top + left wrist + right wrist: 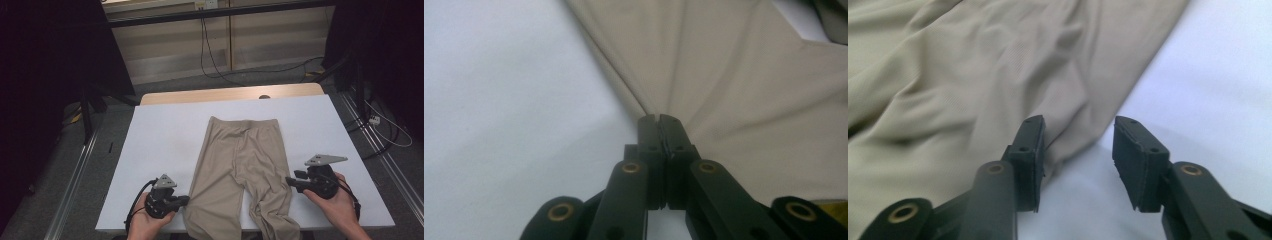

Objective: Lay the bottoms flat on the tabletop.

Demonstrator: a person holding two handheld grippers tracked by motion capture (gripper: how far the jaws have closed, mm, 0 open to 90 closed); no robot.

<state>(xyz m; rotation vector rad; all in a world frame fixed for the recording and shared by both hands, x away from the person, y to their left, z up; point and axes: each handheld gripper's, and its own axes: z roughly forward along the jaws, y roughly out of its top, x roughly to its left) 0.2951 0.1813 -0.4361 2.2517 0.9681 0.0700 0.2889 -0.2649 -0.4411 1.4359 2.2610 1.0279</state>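
Left gripper (186, 200), held in the person's left hand (150, 220), is pinching the outer edge of the beige, thin-knit fabric trousers (245, 165); in the left gripper view its jaws are pressed together on the cloth, which is fanning out from the tips in taut creases (724, 75). Right gripper (289, 181), held in the right hand (340, 202), is resting with jaws spread just beside the opposite trouser leg; in the right gripper view one jaw is lying against the cloth edge (1063, 145), though actual contact cannot be told. The trousers are lying flat between the two grippers on the white-covered table (160, 135), waistband at the far end, hems reaching the near edge; the leg nearest the right gripper is rumpled.
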